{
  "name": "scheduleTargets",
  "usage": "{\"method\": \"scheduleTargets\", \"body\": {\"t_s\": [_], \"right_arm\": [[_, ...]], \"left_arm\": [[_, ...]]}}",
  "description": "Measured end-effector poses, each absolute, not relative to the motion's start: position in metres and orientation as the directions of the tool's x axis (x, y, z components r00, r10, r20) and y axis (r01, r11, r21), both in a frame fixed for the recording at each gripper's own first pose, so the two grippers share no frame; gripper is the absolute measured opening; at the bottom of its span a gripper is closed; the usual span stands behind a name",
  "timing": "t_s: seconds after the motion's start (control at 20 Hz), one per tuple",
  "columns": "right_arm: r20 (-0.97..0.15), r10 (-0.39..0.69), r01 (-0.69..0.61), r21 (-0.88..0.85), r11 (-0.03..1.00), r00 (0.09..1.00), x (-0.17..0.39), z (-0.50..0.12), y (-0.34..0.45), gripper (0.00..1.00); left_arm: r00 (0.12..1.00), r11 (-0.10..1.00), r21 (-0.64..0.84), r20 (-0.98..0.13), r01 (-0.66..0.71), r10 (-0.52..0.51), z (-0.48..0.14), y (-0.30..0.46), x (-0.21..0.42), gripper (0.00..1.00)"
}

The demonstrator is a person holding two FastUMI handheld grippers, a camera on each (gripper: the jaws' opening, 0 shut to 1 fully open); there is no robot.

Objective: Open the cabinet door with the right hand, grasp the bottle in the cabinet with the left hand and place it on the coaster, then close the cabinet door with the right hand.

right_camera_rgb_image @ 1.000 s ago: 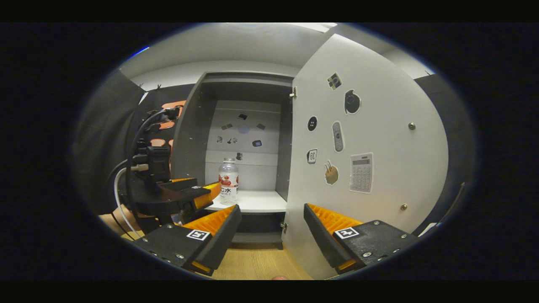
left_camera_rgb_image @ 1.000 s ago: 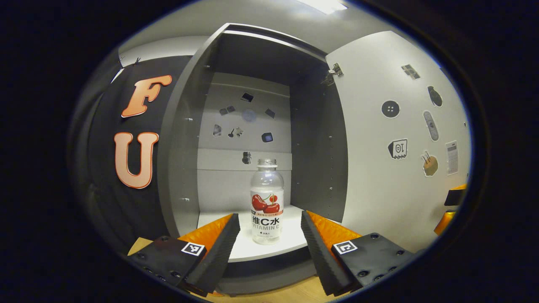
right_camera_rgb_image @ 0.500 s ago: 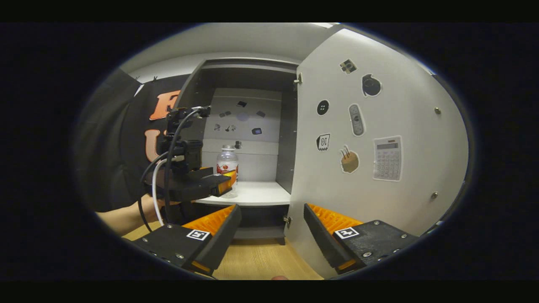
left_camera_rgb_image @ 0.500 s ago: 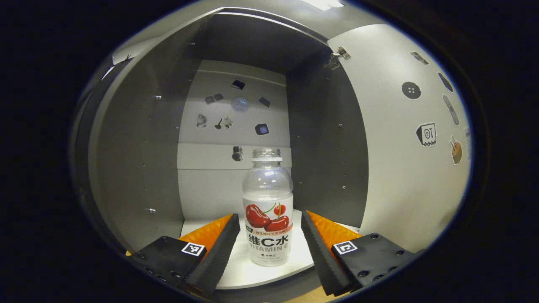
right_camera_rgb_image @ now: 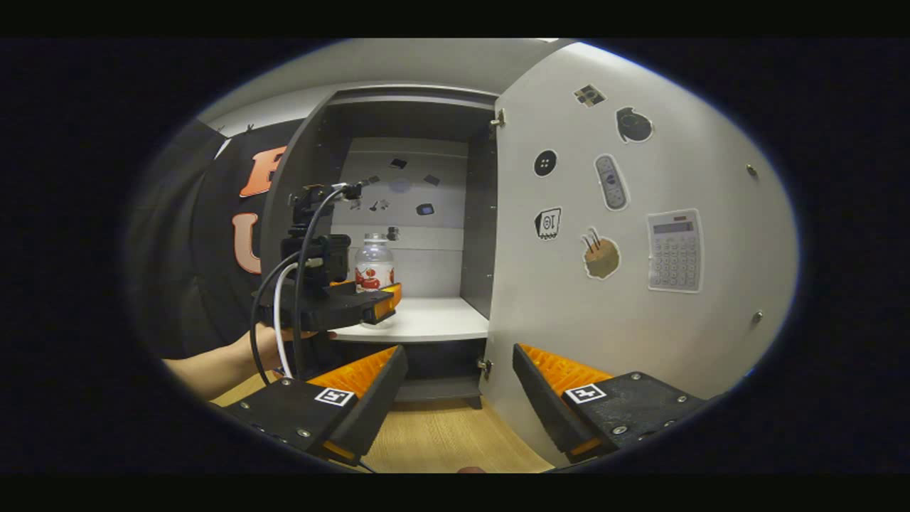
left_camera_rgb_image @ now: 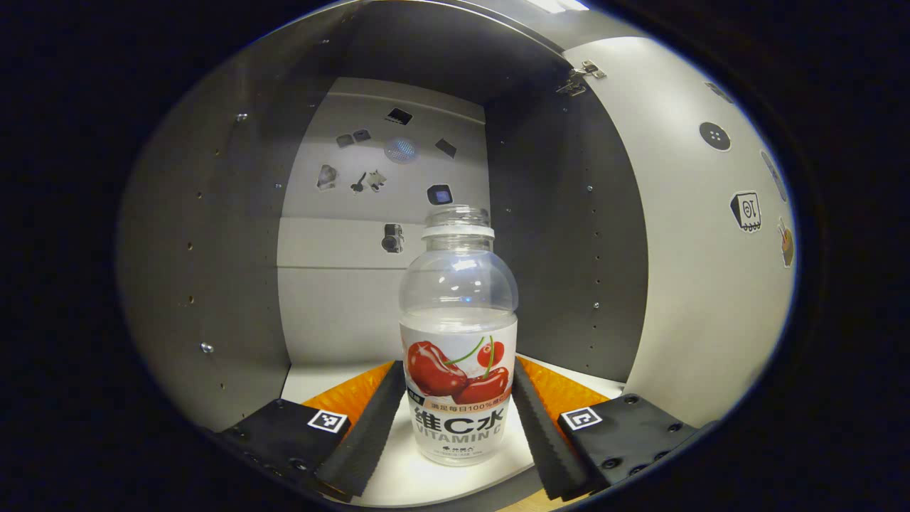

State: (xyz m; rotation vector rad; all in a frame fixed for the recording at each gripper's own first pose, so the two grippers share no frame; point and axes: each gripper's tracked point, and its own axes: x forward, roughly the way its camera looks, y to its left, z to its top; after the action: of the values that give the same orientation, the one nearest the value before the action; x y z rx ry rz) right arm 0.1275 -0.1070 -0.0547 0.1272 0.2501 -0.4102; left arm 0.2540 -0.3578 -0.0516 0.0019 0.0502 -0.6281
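Grasp step judged in hand: best closed squarely, low on labelled body, kept upright. Clear plastic bottle with cherry label (left_camera_rgb_image: 458,348) stood on white cabinet shelf (left_camera_rgb_image: 313,373), between spread fingers of left gripper (left_camera_rgb_image: 458,427); contact not discernible. Right gripper (right_camera_rgb_image: 455,395) spread, empty, beside open white cabinet door (right_camera_rgb_image: 640,313).

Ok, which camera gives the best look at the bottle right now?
The left gripper view: the bottle stands upright, large and central between that gripper's fingers, label facing the camera. In the right gripper view it looks small and distant, partly hidden behind the left gripper.
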Motion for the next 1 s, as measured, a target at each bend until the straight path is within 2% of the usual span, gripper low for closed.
{"method": "scheduleTargets", "body": {"t_s": [0.1, 0.4, 0.7, 1.0], "right_arm": [[-0.285, -0.376, 0.411, 0.073, 0.909, 0.882, 0.126, -0.059, -0.107, 0.92], [-0.309, -0.337, 0.383, 0.103, 0.918, 0.889, 0.126, -0.066, -0.098, 0.92], [-0.272, -0.307, 0.345, 0.106, 0.932, 0.912, 0.118, -0.061, -0.094, 0.92], [-0.192, -0.27, 0.292, 0.095, 0.952, 0.943, 0.114, -0.044, -0.092, 0.92]], "left_arm": [[0.808, 0.809, -0.008, -0.051, 0.588, -0.588, -0.052, -0.359, 0.254, 0.87], [0.812, 0.813, 0.003, -0.05, 0.583, -0.582, -0.047, -0.356, 0.247, 0.82], [0.817, 0.817, 0.018, 0.019, 0.576, -0.576, -0.021, -0.337, 0.205, 0.82], [0.842, 0.842, 0.015, 0.011, 0.54, -0.54, -0.015, -0.303, 0.145, 0.83]]}}
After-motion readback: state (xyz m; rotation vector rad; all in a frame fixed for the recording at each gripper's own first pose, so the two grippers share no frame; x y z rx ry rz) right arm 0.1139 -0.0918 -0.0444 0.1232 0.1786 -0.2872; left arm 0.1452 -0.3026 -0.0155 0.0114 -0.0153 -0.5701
